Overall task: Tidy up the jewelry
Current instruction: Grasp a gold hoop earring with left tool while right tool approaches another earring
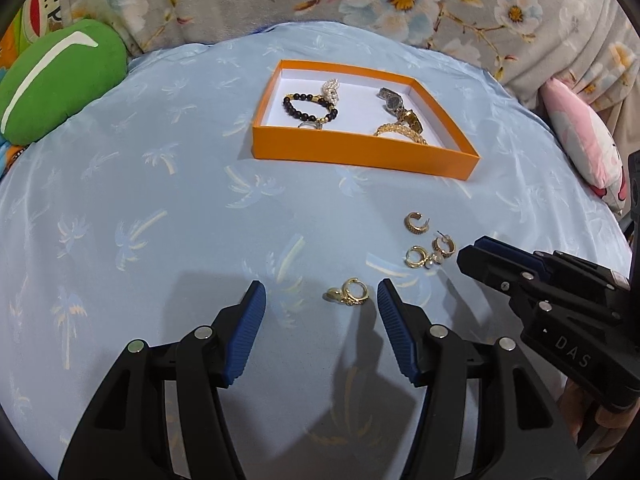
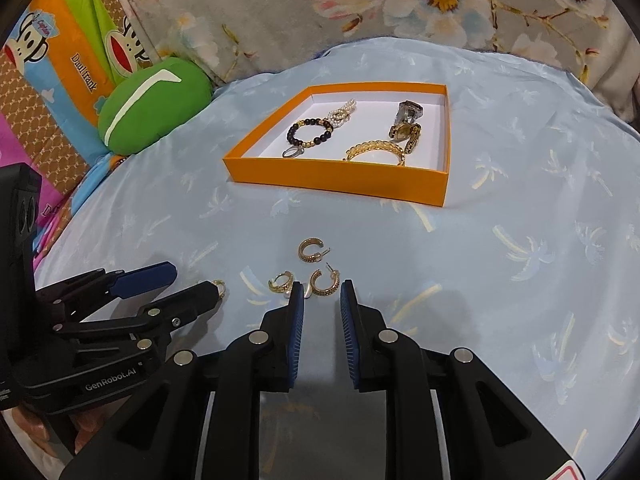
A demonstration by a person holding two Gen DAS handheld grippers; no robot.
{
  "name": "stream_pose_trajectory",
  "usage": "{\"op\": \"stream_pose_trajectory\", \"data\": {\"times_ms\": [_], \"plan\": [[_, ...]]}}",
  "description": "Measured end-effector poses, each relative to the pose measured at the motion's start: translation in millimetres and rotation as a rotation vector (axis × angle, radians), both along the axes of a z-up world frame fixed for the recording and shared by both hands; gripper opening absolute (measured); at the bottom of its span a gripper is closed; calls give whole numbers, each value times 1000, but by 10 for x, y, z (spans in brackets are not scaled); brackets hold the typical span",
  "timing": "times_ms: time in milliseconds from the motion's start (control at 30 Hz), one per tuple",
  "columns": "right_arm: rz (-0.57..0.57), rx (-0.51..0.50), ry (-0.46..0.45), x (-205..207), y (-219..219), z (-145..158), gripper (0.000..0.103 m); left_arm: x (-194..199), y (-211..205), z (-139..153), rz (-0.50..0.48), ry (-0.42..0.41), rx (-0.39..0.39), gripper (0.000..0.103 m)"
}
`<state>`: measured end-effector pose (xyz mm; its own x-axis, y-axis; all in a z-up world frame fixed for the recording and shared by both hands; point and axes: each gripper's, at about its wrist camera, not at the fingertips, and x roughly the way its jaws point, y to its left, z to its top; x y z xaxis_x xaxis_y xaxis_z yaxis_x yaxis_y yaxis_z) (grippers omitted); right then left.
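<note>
An orange tray on the blue cloth holds a black bead bracelet, a pearl piece, two watches, a gold bangle and a ring. Several gold hoop earrings lie loose on the cloth. My left gripper is open, with one earring between its fingertips. My right gripper is open, its jaws narrower, with a hoop earring just in front of the tips. Two more earrings lie near it.
A green cushion sits at the left. A pink pillow lies at the right. Floral fabric rises behind the blue cloth. Cartoon-print bedding is at the far left.
</note>
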<state>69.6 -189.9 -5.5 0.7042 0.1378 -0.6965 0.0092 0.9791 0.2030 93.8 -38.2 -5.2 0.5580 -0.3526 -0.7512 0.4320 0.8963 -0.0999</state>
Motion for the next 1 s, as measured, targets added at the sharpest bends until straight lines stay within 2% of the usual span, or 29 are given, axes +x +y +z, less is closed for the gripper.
{"op": "stream_pose_trajectory", "data": {"times_ms": [200,433,600,1000], "plan": [[-11,12,0,1,-24,-9,20,-6,-71,-4,-9,-19,33,54],[-16,13,-1,1,-22,-9,23,-47,-140,-10,-46,-45,56,21],[-21,15,4,14,-21,-15,23,-49,-129,1,-49,-47,45,21],[-30,-8,43,177,50,-61,23,53,35,16,18,-29,1,21]]}}
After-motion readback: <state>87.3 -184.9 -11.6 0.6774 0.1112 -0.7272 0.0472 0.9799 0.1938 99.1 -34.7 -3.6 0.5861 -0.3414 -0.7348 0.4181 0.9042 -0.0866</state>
